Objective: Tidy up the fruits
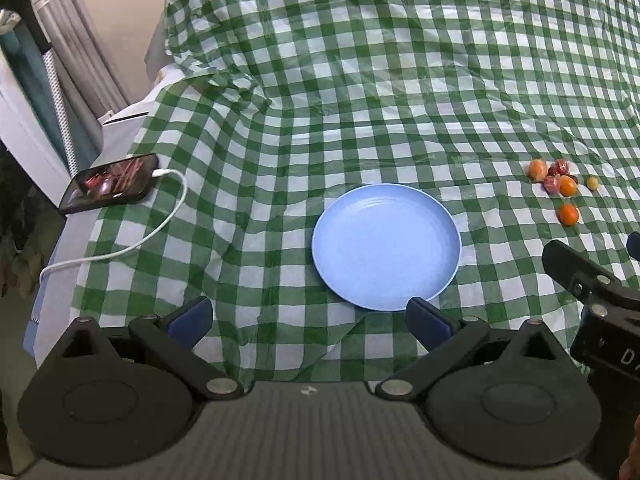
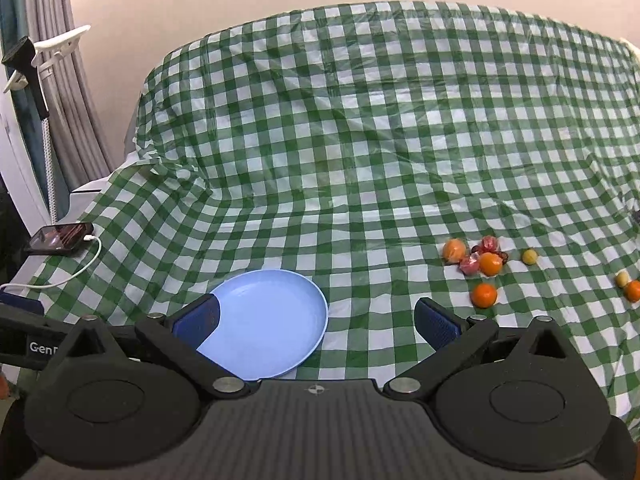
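Note:
An empty light-blue plate [image 1: 386,246] lies on the green checked cloth; it also shows in the right wrist view [image 2: 272,316]. A cluster of small fruits [image 2: 480,260] lies to its right: orange ones [image 2: 484,295], pink wrapped ones [image 2: 469,265] and a small yellow one [image 2: 530,256]. The cluster also shows in the left wrist view [image 1: 558,184]. Two more fruits [image 2: 628,286] lie at the far right. My left gripper [image 1: 308,320] is open and empty, just short of the plate. My right gripper [image 2: 318,320] is open and empty, over the plate's right edge.
A phone [image 1: 110,188] on a white charging cable [image 1: 160,220] lies at the cloth's left edge. The cloth rises over a bulky mound [image 2: 380,100] at the back. A curtain and a white stand [image 2: 48,80] are at the far left. The right gripper's body [image 1: 600,300] shows right of the left one.

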